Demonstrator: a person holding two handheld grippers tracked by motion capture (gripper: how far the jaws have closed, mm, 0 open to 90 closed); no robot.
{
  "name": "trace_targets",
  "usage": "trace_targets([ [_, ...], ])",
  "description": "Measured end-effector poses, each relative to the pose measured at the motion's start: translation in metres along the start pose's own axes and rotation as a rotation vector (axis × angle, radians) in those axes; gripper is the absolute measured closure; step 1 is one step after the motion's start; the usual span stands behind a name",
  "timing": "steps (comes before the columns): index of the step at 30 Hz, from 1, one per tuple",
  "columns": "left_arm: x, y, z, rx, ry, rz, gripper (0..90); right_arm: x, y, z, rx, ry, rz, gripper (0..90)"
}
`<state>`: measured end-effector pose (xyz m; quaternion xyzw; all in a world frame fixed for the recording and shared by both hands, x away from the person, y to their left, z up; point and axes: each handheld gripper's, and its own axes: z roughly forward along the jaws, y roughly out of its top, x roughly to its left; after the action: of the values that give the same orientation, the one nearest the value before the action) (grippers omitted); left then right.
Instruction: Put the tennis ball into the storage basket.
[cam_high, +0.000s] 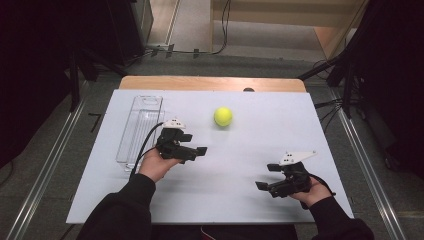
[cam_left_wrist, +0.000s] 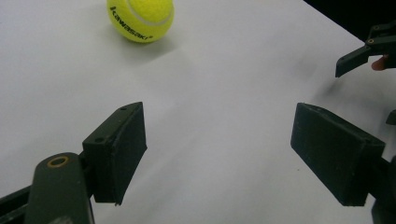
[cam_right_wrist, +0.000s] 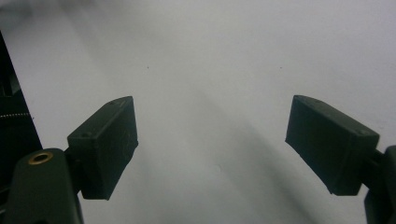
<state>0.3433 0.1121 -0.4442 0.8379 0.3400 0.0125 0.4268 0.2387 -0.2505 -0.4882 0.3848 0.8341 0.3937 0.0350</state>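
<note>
A yellow tennis ball (cam_high: 223, 116) is seen resting on the white table (cam_high: 260, 130), apart from everything else. It lies ahead of the left gripper (cam_high: 192, 151) and off to one side of its fingertips, not between them; in the left gripper view the ball (cam_left_wrist: 140, 18) sits beyond the left-hand finger (cam_left_wrist: 117, 151). The jaws are spread with nothing held, probably made ready for the ball. The right gripper (cam_high: 264, 176) is held well apart from the ball, its fingers (cam_right_wrist: 106, 144) also parted over bare table, seemingly kept waiting. A clear plastic container (cam_high: 141, 127) is laid behind the left gripper, likely as the ball's destination.
</note>
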Motion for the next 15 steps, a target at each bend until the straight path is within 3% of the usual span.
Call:
trace_targets([
  [15,0.006,0.013,0.007,-0.003,0.008,0.002,18.8,0.0,0.0,0.0,0.002,0.001,-0.002,14.7],
])
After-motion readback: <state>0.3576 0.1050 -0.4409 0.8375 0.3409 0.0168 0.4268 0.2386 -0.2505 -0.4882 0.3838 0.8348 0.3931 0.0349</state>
